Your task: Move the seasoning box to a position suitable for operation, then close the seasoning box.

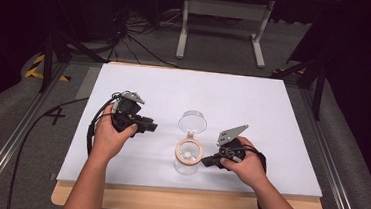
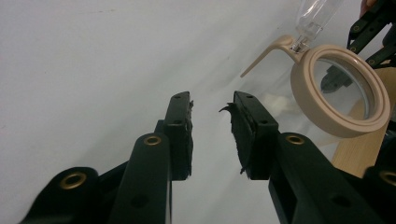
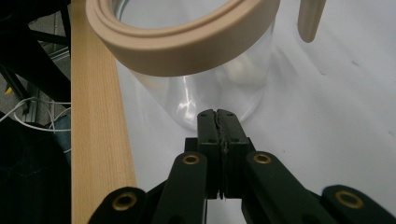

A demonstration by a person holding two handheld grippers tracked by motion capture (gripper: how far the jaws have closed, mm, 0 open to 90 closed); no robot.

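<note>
A: Your left tongs (image 2: 212, 133) are spread, empty, over the worktop (image 1: 273, 111)
B: And your right tongs (image 3: 219, 128) are pressed together just beside the open jar (image 1: 188, 157), near the worktop's front edge

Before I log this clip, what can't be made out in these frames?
- White object inside the jar, high view: too small to identify.
- Jar's base, right gripper view: hidden behind the closed right gripper.
- Jar's beige rim, right gripper view: cut off by the top edge.
- Open lid, left gripper view: cut off at the top edge.
- Left gripper: jaws apart with nothing between them; the frayed pads are blurred.
</note>
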